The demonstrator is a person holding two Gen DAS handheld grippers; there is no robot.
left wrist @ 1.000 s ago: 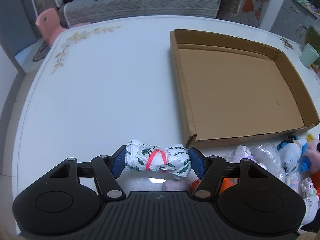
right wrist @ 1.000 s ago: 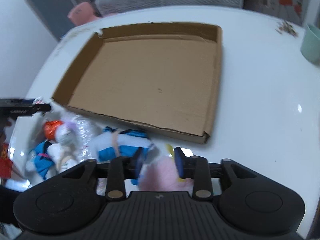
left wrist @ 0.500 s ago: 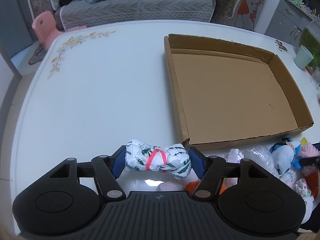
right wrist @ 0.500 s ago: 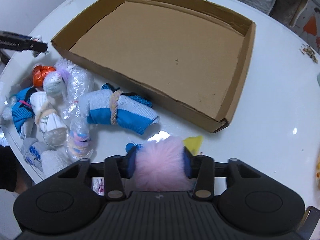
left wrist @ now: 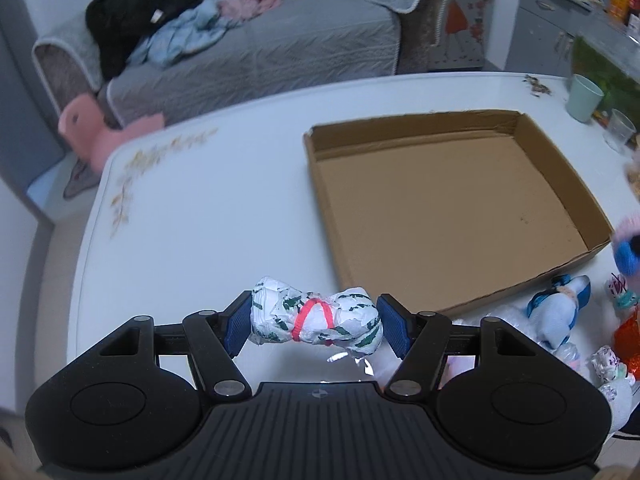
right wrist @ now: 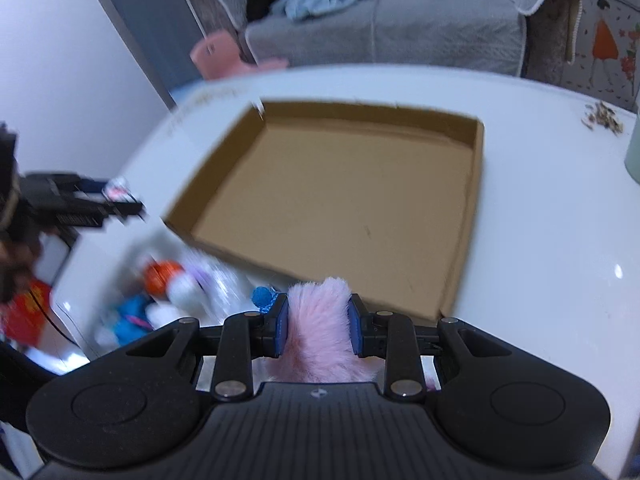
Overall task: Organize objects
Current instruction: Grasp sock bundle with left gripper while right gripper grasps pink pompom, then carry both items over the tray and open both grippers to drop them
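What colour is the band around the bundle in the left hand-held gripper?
Red-pink band on a white, green-patterned bundle; clearest in the left wrist view.

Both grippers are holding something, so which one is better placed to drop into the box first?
Right, probably. The right gripper holds the pink fluff just short of the box rim; the left gripper's bundle sits off its corner.

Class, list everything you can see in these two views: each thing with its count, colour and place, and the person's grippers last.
Cardboard tray: one, brown, nothing inside, on the table.
Table: one, white, floral print at its far left corner.
Rolled bundle: one, white with green marks and a red band, held.
Fluffy item: one, pink, held.
Pile of small bundles: several, blue, white, orange, near side of tray.
Cup: one, pale green, far right.
Sofa: one, grey, behind, clothes on it.
Left gripper: black, shut on the bundle.
Right gripper: black, shut on the fluffy item.
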